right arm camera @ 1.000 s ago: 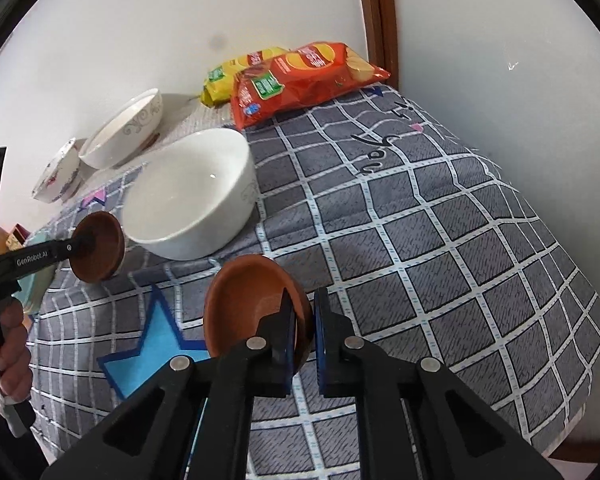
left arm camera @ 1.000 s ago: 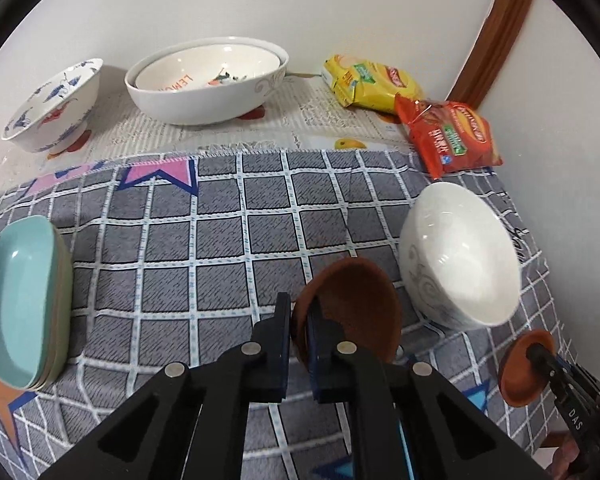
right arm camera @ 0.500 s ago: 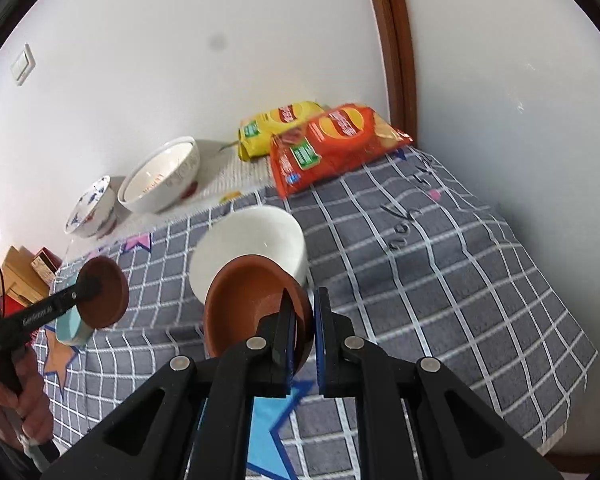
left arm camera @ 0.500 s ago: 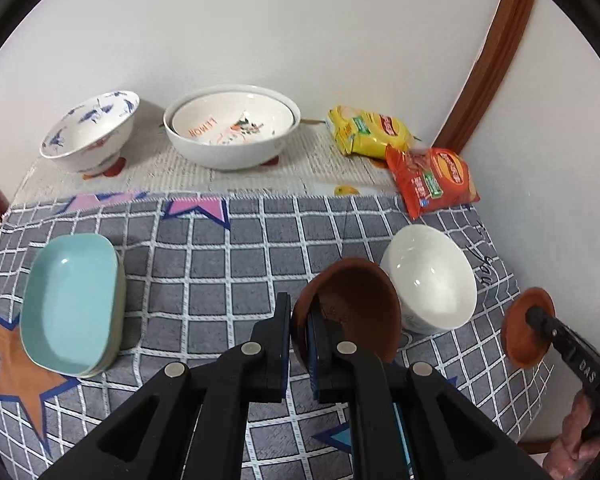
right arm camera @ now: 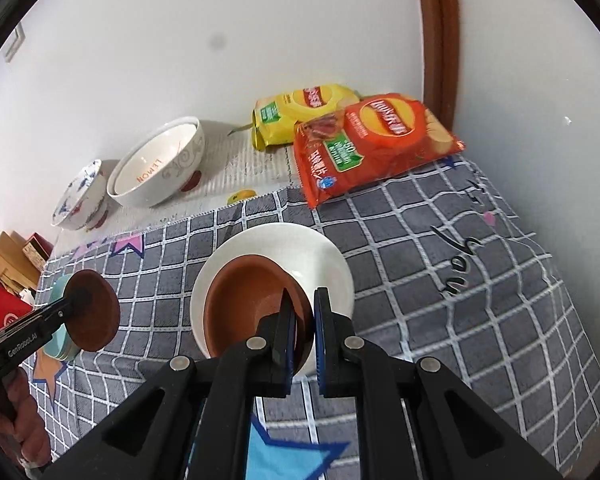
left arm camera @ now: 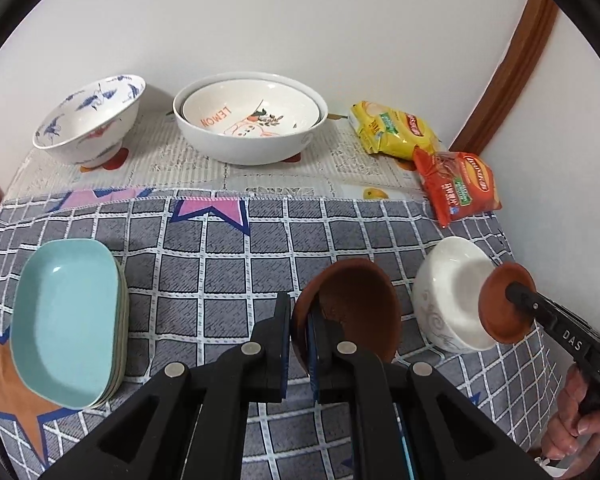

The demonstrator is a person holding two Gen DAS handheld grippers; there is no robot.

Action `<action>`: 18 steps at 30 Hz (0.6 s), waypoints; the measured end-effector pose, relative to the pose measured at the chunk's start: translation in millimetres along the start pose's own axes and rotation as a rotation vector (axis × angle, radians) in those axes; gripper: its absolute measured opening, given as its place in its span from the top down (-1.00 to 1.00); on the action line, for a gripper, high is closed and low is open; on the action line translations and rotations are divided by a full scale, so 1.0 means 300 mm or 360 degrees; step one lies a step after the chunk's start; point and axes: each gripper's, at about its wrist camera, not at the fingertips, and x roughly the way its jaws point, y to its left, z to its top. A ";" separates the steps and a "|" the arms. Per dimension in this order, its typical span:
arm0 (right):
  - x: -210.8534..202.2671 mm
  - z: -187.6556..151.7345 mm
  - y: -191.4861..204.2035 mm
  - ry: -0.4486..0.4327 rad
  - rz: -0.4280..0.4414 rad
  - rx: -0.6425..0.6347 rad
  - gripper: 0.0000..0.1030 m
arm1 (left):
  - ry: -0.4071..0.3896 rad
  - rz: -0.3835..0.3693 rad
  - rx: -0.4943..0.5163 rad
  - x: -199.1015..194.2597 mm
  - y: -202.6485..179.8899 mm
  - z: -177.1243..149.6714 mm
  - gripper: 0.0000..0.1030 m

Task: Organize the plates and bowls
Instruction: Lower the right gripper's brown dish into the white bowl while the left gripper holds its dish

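My left gripper is shut on the rim of a small brown clay bowl, held above the grey checked cloth. My right gripper is shut on the rim of a second brown clay bowl, held over the mouth of the white bowl. In the left wrist view that second bowl hangs at the white bowl's right side. In the right wrist view the left-held bowl shows at the far left.
A stack of light blue oblong dishes lies at the left. At the back stand a blue-patterned bowl and two nested white bowls. A yellow snack bag and a red one lie near the right corner.
My right gripper has carried its brown bowl leftward and forward, from beside the white bowl to over its mouth. My left gripper has lowered somewhat toward the table, still holding its bowl.
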 end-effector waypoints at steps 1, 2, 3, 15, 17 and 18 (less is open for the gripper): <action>0.020 0.007 0.004 0.0012 -0.0005 -0.0005 0.83 | 0.0006 -0.0003 0.0000 0.009 0.002 0.001 0.85; 0.035 0.012 0.007 0.0021 -0.0010 -0.0008 0.83 | 0.0015 -0.0005 0.0000 0.021 0.004 0.003 0.85; 0.049 0.016 0.010 0.0028 -0.0017 -0.0012 0.83 | 0.0021 -0.0007 0.0003 0.031 0.004 0.004 0.85; 0.160 0.018 0.040 0.0093 -0.0102 -0.0097 0.83 | 0.0036 -0.0082 0.0023 0.088 -0.010 0.024 0.85; 0.169 0.019 0.043 0.0098 -0.0120 -0.0107 0.83 | 0.0037 -0.0084 0.0023 0.092 -0.011 0.023 0.85; 0.173 0.020 0.043 0.0101 -0.0125 -0.0110 0.83 | 0.0038 -0.0088 0.0024 0.094 -0.012 0.023 0.85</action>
